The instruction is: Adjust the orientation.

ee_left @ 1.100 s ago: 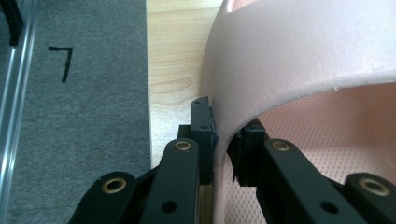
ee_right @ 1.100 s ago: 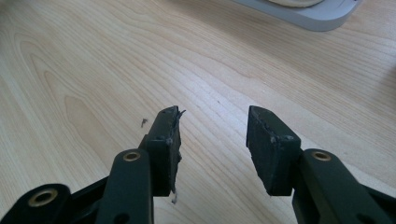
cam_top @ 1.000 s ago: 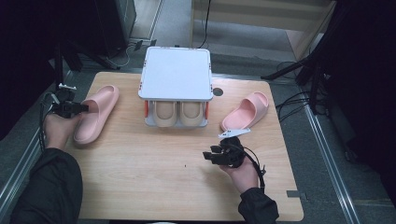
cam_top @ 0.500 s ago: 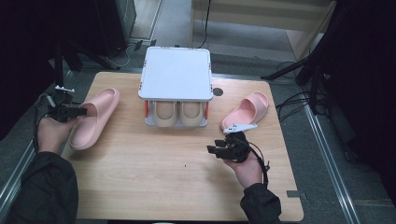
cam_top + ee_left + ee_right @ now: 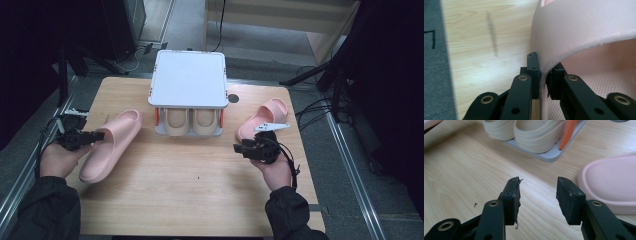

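A pink slipper [image 5: 111,144] lies at the table's left, toe toward the far side. My left gripper [image 5: 95,135] is shut on the side wall of its strap; in the left gripper view the pink slipper's strap [image 5: 584,32] is pinched between the jaws at my left gripper [image 5: 544,80]. A second pink slipper [image 5: 263,118] lies at the right, also seen as the pink heel [image 5: 611,185] beside my right gripper [image 5: 537,195]. That right gripper [image 5: 239,148] hovers open over bare wood, just in front of the second slipper, holding nothing.
A small grey rack with a white top [image 5: 188,79] stands at the table's far middle. A pair of beige slippers [image 5: 191,121] sits on its lower shelf, also the beige slippers [image 5: 529,132]. A round hole [image 5: 233,98] sits in the tabletop [image 5: 200,190].
The left gripper, shut on the left slipper, has pulled it toward the near-left. The right gripper has shifted slightly left, away from the right slipper.
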Tool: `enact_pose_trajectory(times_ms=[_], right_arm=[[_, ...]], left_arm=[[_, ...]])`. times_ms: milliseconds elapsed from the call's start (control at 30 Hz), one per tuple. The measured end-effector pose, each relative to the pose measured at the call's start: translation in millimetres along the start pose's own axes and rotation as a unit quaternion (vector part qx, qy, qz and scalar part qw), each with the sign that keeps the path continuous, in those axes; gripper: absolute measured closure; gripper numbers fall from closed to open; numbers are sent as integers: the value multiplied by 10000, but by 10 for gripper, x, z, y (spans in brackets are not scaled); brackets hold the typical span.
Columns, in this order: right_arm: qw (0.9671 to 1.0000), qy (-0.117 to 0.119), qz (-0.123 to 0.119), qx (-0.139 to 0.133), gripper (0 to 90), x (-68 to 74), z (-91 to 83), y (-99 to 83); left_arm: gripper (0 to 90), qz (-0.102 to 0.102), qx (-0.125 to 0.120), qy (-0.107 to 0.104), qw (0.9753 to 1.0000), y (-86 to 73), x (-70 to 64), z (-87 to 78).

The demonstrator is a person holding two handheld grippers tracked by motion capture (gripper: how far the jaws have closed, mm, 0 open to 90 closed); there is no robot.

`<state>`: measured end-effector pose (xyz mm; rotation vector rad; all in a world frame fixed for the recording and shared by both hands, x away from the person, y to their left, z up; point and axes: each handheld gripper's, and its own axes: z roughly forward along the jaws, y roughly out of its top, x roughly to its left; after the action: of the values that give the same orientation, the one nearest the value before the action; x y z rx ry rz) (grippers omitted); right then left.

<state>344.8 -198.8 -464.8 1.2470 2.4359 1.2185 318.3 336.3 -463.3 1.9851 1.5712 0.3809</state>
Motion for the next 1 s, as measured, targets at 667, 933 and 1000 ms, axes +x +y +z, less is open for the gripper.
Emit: enact_pose_trajectory(times_ms=[667, 933, 1000], right_arm=[[9970, -528, 501, -279, 527, -575, -168, 1], [9953, -752, 567, -218, 518, -738, -119, -8], [9950, -807, 551, -185, 518, -751, -108, -7]], left_arm=[[821, 1182, 93, -984, 9881, -156, -1174, 148], [819, 1438, 320, -1129, 9826, -208, -1514, 407], [815, 1475, 360, -1119, 9820, -219, -1567, 452]])
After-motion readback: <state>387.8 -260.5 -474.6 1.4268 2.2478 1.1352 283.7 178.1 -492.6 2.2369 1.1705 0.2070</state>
